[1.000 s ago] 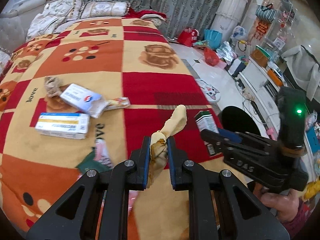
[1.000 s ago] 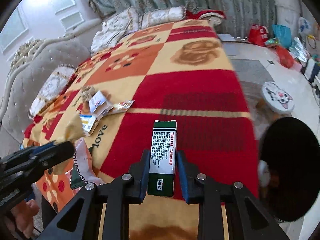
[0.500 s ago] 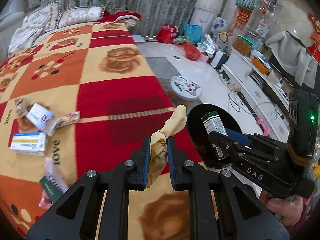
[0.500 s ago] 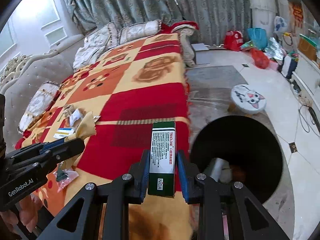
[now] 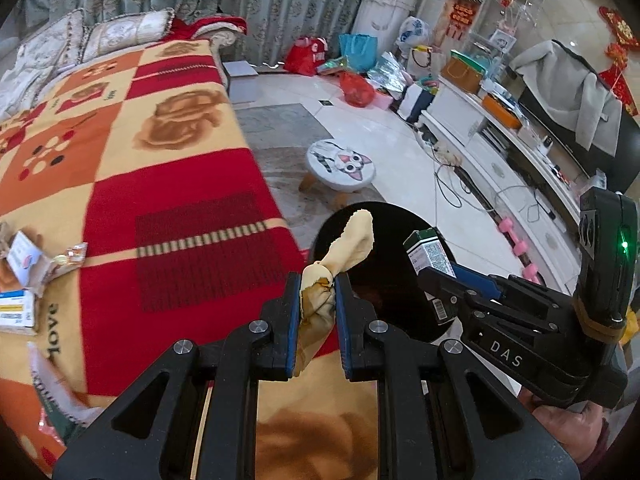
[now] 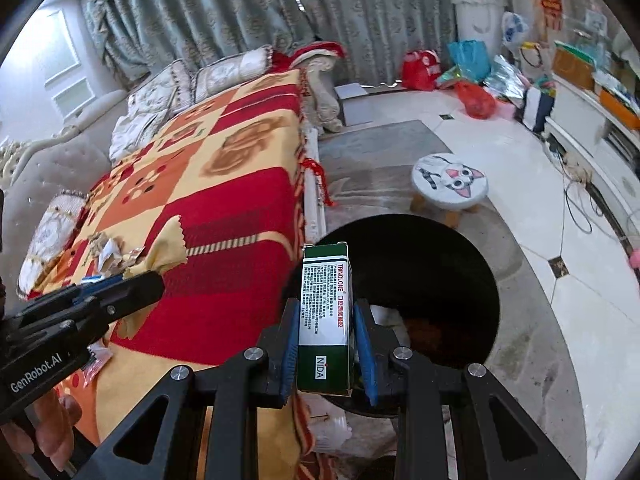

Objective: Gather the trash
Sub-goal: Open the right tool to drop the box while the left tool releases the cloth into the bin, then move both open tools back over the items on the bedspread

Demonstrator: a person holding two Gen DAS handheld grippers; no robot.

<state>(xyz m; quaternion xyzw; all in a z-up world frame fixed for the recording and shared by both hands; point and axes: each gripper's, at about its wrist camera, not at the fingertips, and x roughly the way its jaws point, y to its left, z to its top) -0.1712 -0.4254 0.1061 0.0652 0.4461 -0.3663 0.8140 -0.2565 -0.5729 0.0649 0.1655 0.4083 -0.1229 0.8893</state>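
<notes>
Fingers on both our grippers are clenched on trash. Our left gripper [image 5: 316, 292] grasps a yellowish crumpled wrapper [image 5: 344, 248], pinched at its stained, twisted middle between the blue pads, with the free end sticking up past the fingertips. In the left wrist view that end shows against the dark mouth of the black bin [image 5: 384, 280], which stands on the floor just beside the edge of the bed. Our right gripper [image 6: 325, 316] grasps a green and white carton [image 6: 326, 312], upright between its fingers, printed side toward the camera, the green band at the bottom. In the right wrist view the carton's upper part overlaps the near rim of the bin [image 6: 440, 248], and some pale and brownish rubbish lies inside, too dim to name.

We see more trash on the bed's red, orange and cream blanket [image 5: 180, 184], toward its left edge in the left wrist view: a white box with a blue and red mark [image 5: 24, 256] lying on crumpled paper, a small foil wrapper [image 5: 72, 254] just beside it, and a white and yellow box [image 5: 16, 312] nearer to us. A pink and white packet [image 5: 52, 396] lies at the blanket's near left corner.

A round stool with a cat face [image 6: 450, 178] stands on the floor beyond the bin. Our hand [image 6: 52, 432] shows under the left gripper's handle.
</notes>
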